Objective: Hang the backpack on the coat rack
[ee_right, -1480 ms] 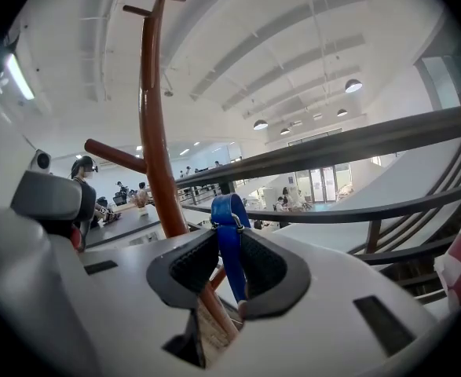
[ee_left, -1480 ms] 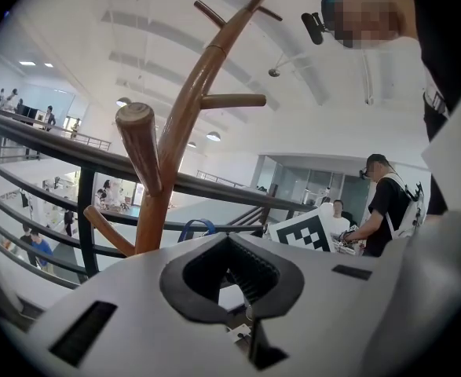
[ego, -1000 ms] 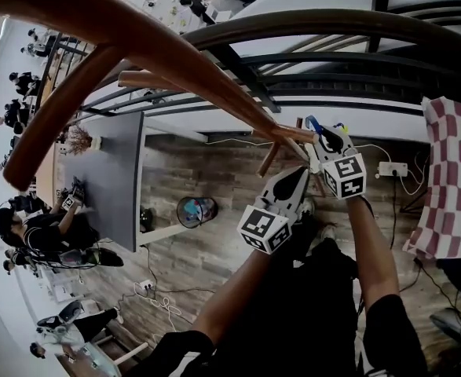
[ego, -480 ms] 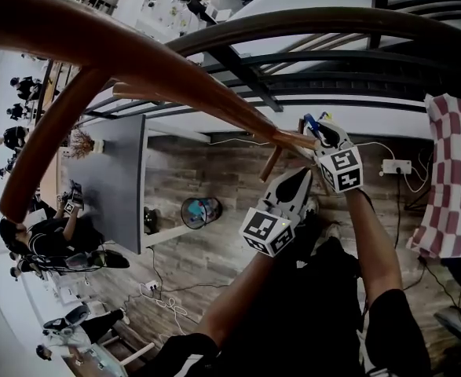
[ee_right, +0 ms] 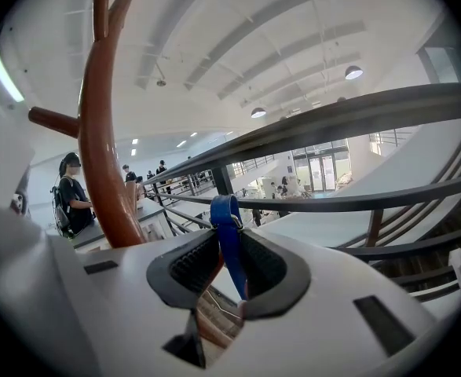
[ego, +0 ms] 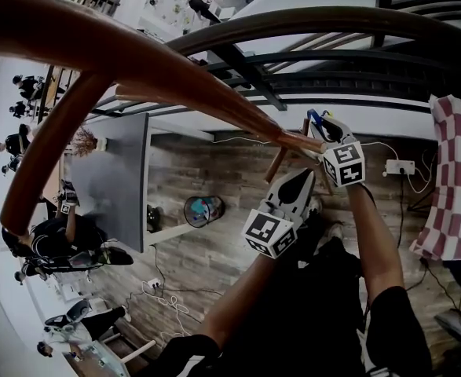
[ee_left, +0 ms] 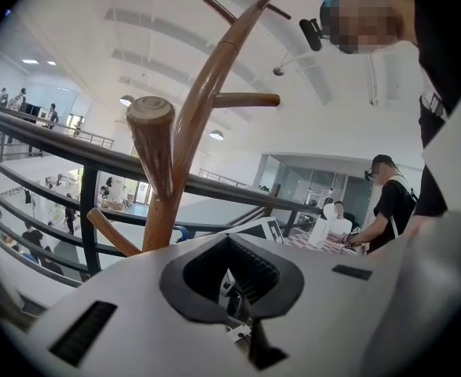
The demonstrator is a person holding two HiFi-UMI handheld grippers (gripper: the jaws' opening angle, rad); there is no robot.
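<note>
The brown wooden coat rack runs from upper left to the middle of the head view, ending in short pegs. My right gripper is right at those pegs, shut on the backpack's blue strap loop. In the right gripper view the blue strap loop stands up between the jaws of the right gripper, beside the rack pole. My left gripper sits just below, jaws together. The left gripper shows nothing between them; a peg end is close ahead. The black backpack hangs between the arms, hard to separate from dark clothing.
A black railing runs behind the rack. A red-and-white checked cloth is at the right edge. A grey table, a round bin and a power strip lie below on the wooden floor. People stand nearby.
Both grippers have shifted slightly right and stay at the pegs. The right gripper still holds the blue strap.
</note>
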